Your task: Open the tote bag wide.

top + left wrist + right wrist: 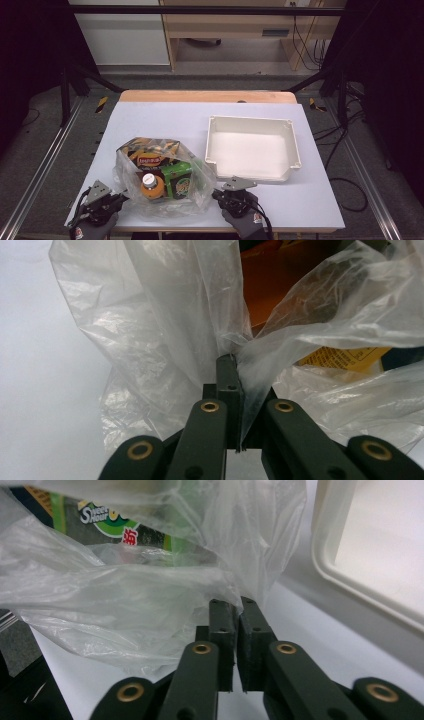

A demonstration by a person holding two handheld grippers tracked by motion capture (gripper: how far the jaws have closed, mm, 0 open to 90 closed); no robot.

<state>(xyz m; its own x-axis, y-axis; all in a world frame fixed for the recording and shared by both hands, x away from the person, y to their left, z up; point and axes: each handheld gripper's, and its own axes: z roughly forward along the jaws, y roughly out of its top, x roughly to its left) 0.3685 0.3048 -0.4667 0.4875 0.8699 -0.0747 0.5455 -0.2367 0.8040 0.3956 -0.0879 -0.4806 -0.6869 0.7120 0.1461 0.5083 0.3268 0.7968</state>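
Note:
A clear plastic bag [192, 192] lies on the white table near the front edge. Inside it are an orange bottle with a white cap [149, 185], a green snack packet [177, 175] and an orange packet [150, 160]. My left gripper [122, 196] is at the bag's left front corner, and in the left gripper view my left gripper [231, 360] is shut on a fold of the bag's film [165, 330]. My right gripper [216, 194] is at the bag's right front corner. There my right gripper [237, 602] pinches the bag's edge [125, 605] at its tips, with a thin slit between the pads.
A shallow white tray [250, 120] with nothing in it stands to the right of the bag, its rim [325, 565] close to my right gripper. The table's front edge runs just under both hands. Metal frame rails stand at either side.

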